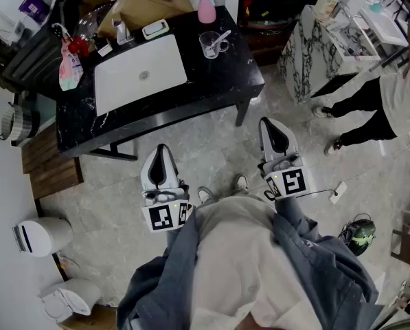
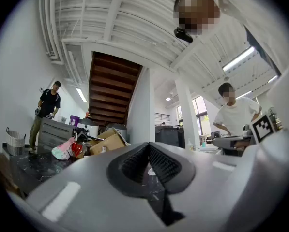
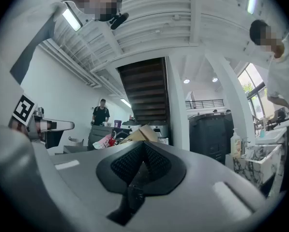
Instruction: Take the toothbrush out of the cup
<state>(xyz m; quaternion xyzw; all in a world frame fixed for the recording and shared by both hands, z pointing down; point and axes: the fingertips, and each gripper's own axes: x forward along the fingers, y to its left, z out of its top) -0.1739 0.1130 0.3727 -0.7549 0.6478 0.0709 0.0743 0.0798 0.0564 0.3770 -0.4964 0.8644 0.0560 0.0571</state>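
A clear cup (image 1: 210, 45) stands on the black counter (image 1: 218, 81), to the right of the white sink (image 1: 139, 71). A pale toothbrush (image 1: 220, 41) leans in the cup with its end over the rim. My left gripper (image 1: 161, 154) and right gripper (image 1: 273, 126) hang over the floor, short of the counter's front edge, and both point toward it. In the left gripper view the left gripper (image 2: 148, 146) has its dark pads pressed together with nothing held. The right gripper (image 3: 144, 144) looks the same in its own view: shut and empty.
A pink bottle (image 1: 206, 5), a soap dish (image 1: 155, 28), a tap (image 1: 120, 29), a pink pouch (image 1: 69, 67) and a cardboard box (image 1: 139, 2) crowd the counter's back. A marble-patterned cabinet (image 1: 308, 53) and a standing person (image 1: 376, 108) are at right. A helmet (image 1: 359, 234) lies on the floor.
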